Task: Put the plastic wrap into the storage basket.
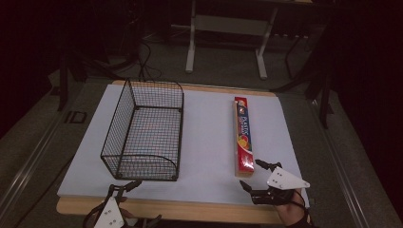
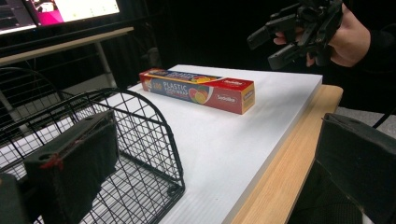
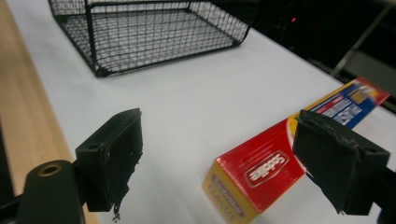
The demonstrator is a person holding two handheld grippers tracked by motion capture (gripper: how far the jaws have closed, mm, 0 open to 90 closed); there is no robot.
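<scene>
High view: right gripper [image 1: 251, 175] spread wide just short of the near end of the box of plastic wrap [image 1: 243, 135].

Nearest, the left gripper [image 1: 127, 185] hung at the wooden table edge [image 1: 157, 209] with its jaws apart and nothing between them, close to the near corner of the wire basket [image 1: 145, 130]. The right gripper's jaws also stood apart and empty; in the right gripper view one jaw overlapped the box [image 3: 261, 175] and the other sat well off to its side, so the opening looked off-centre. Judged from that, closing there could catch only a corner and skid the light box across the smooth white board [image 1: 209, 142], or twist it. A grip at one end of so long a box might also let the far end droop and snag the basket rim farther left. Beyond lay dark floor and a table frame [image 1: 228, 28].
</scene>
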